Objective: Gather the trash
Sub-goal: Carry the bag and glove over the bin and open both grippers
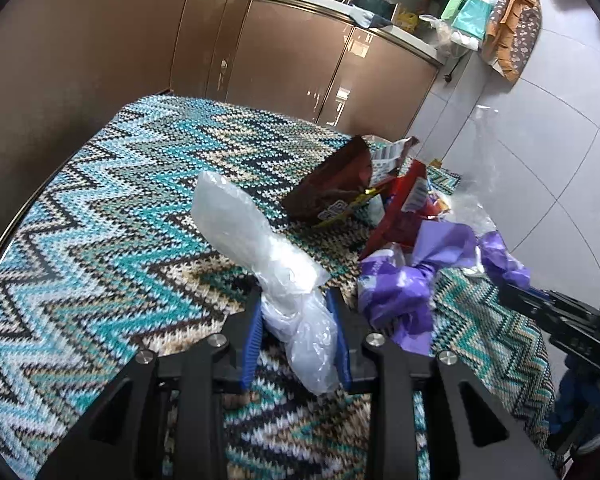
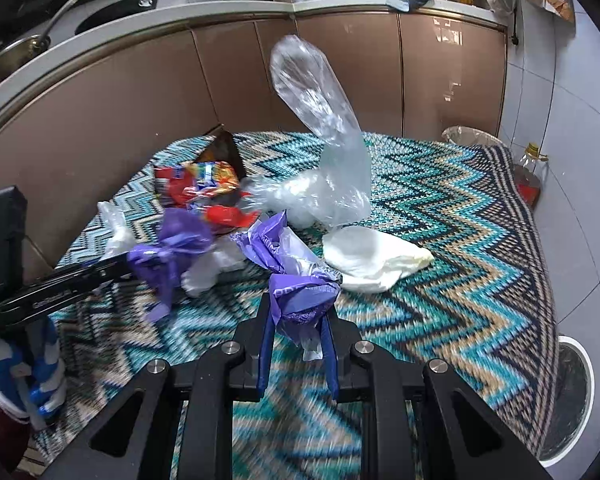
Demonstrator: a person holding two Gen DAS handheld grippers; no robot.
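Fingers: our left gripper [image 1: 296,312] pinches the clear bag [image 1: 256,248] | our right gripper [image 2: 298,320] pinches the purple bag [image 2: 300,296] | clear bag's long side points to 11 o'clock | bin [image 2: 470,138] sits at 1 o'clock, nearer our right

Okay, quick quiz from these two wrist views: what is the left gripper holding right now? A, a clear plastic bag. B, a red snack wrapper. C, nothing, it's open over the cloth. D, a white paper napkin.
A: in the left wrist view the left gripper has its blue pads closed on a clear plastic bag, while the right gripper holds a purple wrapper.
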